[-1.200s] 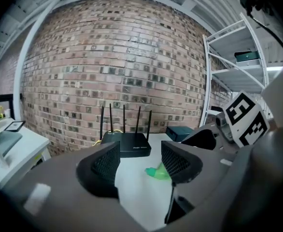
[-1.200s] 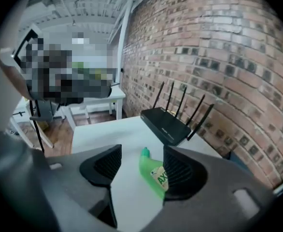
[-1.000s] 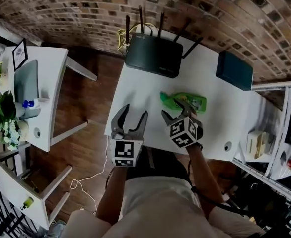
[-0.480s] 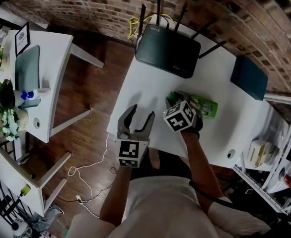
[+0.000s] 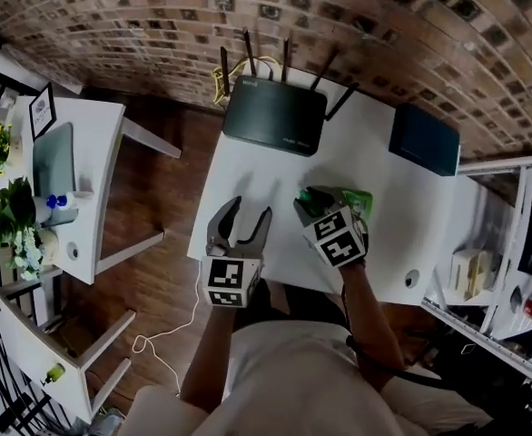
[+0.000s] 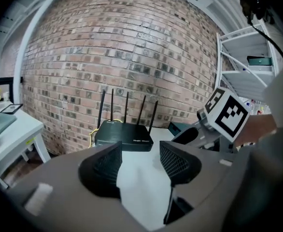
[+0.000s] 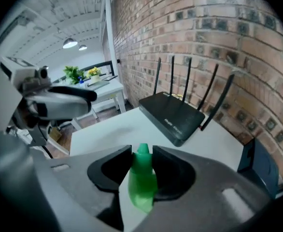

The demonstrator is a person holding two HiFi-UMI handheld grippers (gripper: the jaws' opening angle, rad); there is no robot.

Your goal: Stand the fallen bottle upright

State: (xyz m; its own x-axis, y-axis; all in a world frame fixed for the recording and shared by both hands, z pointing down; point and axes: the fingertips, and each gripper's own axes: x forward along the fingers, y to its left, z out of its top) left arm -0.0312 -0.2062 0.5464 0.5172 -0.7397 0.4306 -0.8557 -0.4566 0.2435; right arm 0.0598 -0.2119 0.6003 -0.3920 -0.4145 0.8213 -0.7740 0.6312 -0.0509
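Two grippers were over the white table. The right gripper was clamped tight on the green bottle near its cap, in front of the black router. The left gripper had its jaws wide apart, holding nothing.

Left gripper and right gripper are grey with marker cubes; shirt seemingly pale.

White lettering is showing on the router front edge, ahead of the right gripper jaws, too blurred for reading.
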